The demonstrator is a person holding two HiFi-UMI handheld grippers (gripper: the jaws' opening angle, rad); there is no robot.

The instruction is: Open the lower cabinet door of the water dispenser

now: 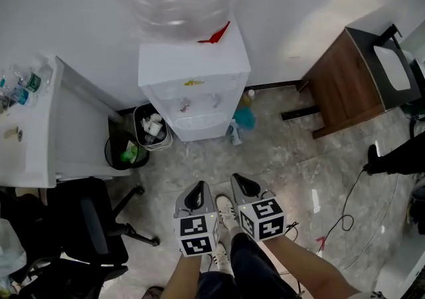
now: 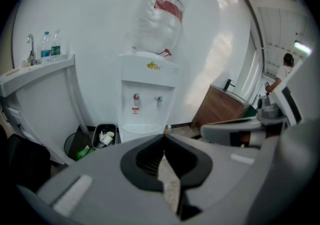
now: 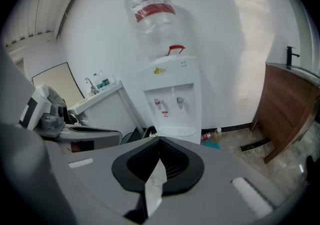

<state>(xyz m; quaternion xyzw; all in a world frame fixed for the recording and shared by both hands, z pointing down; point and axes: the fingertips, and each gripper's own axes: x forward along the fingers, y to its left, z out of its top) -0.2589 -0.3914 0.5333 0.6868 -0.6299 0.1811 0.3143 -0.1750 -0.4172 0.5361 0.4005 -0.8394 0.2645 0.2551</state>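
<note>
Evidently just the approach: left gripper [image 1: 197,191] and right gripper [image 1: 242,183] jaws clenched, empty; the water dispenser [image 1: 194,88] stands well ahead of both. Next, close in low and unclench for its lower door.

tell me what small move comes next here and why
Probably carry the left tool and right tool forward and down toward the lower front of the water dispenser. Both are shut, empty and well short of it, with floor between. The lower door cannot be made out in any view.
</note>
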